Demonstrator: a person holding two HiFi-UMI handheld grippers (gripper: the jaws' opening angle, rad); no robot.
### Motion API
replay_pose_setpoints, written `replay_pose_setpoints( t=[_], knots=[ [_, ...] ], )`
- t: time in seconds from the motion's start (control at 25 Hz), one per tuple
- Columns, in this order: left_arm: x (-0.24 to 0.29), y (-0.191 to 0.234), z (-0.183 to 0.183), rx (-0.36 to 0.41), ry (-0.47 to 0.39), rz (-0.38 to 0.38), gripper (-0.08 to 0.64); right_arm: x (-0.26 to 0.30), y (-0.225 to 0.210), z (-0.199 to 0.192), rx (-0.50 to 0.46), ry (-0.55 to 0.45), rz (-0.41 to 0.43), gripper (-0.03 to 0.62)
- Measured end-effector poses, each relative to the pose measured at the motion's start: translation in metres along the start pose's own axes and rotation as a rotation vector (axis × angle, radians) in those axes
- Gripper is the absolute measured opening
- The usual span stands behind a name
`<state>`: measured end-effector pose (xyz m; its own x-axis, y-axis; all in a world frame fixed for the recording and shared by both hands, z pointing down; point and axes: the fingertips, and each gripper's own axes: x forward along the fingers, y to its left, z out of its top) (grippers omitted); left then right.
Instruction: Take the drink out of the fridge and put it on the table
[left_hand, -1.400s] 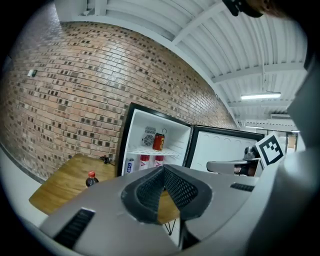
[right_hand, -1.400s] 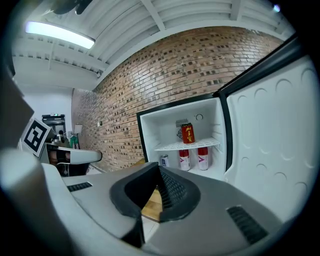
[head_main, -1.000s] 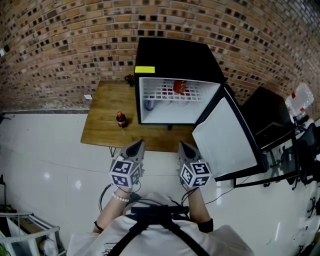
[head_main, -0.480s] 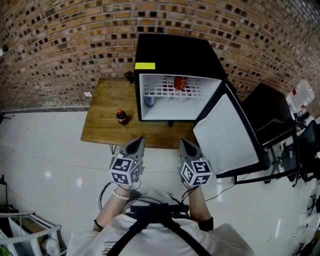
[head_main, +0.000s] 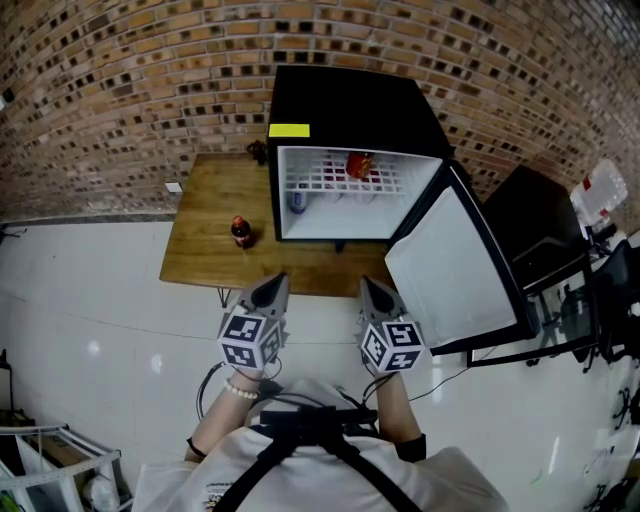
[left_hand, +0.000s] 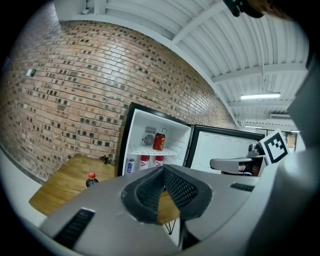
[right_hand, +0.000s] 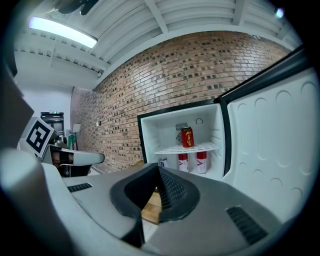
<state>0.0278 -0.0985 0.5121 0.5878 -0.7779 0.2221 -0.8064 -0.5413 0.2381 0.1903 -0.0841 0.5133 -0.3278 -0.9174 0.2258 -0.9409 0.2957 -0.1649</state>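
fridge (head_main: 360, 110) open, yellow sticker (head_main: 289, 130), red can (head_main: 358, 166) inside, print unreadable, left tongs (head_main: 276, 285) and right tongs (head_main: 366, 286) both closed, empty

It is a workshop-like test room: a bare brick wall (head_main: 120, 90) runs across the top of the head view, glossy white floor tiles (head_main: 90, 330) fill the lower left, a ribbed metal ceiling (left_hand: 150, 20) carries a strip light (left_hand: 258, 95), and a small fridge (head_main: 350, 105) stands on a wooden tabletop (head_main: 215, 200).

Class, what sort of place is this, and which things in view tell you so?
Likely a workshop or test lab, not a home kitchen: bare brick wall, ribbed ceiling with a strip light, and a mini fridge standing open on a low wooden table.
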Motion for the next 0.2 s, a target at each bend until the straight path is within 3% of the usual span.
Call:
replay_pose_setpoints(
  t=[0.2],
  knots=[
    [-0.0005, 0.0, 0.0007, -0.002, -0.002, 0.0, 0.0, -0.0008, -0.0006, 0.0005, -0.002, -0.001, -0.002, 0.003]
  ],
)
